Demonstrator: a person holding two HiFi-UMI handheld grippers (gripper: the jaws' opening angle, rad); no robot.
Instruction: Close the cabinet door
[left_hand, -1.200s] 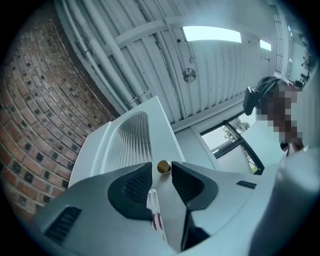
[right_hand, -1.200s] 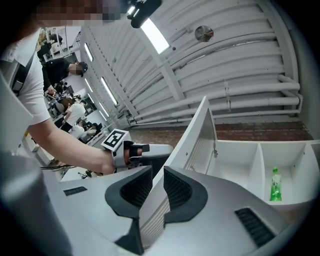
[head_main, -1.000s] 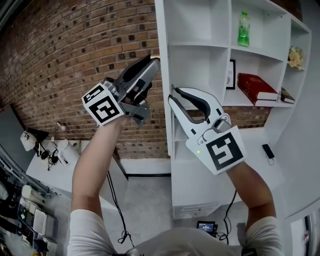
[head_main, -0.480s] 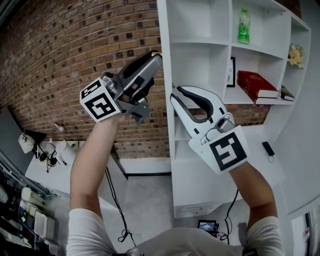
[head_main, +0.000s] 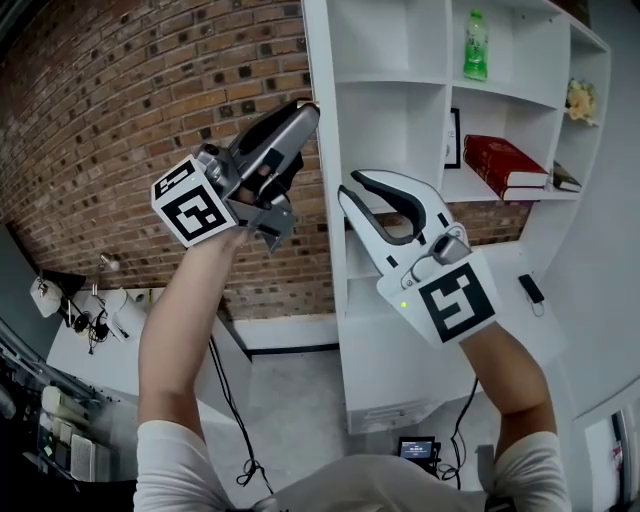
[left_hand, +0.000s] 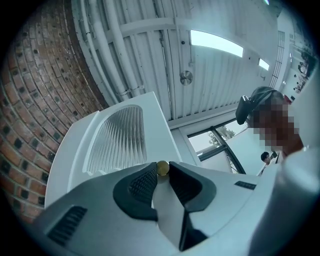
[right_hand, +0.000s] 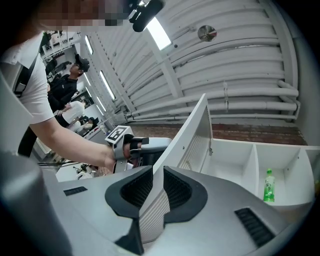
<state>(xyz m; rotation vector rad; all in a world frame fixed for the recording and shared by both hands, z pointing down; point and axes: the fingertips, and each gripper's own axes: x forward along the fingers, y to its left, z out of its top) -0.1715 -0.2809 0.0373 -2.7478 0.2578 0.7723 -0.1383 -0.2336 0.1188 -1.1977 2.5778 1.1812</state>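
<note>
Brick wall behind cabinet; left claw pinches brass knob, right claw clamps door edge, grips unclear from head view.

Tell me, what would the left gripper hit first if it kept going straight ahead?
The small gold knob, which sits pinched between the left gripper tips. Right behind the knob is the white cabinet door it belongs to.
</note>
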